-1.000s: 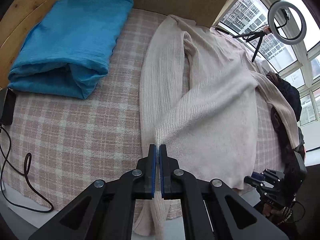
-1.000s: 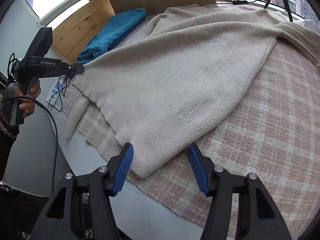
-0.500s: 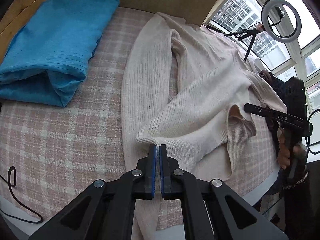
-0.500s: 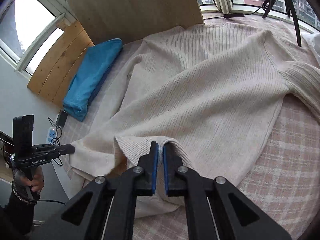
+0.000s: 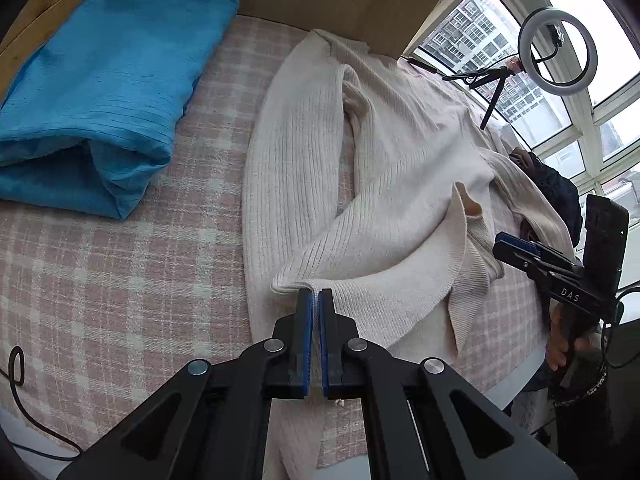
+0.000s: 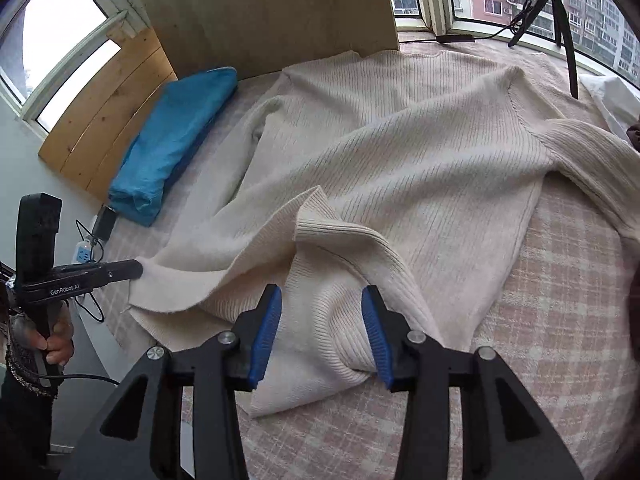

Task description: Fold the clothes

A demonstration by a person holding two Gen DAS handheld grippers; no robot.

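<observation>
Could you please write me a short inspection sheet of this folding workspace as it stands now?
Surface: pink plaid cloth-covered table, wrinkle-free where bare.
Job's things: cream ribbed knit sweater spread out, hem partly folded up.
Clutter: folded blue cloth; dark garments at the edge.
Grippers: left gripper shut on the sweater hem; right gripper open over the hem.
Cables: black cable; power strip.
Surroundings: ring light, windows, wooden boards.

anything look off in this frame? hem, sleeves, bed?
The sweater hem is uneven: the left gripper holds its corner pinched, while the right gripper is open over a bunched, half-flipped corner. One sleeve hangs over the bed edge. Nothing damaged.
</observation>
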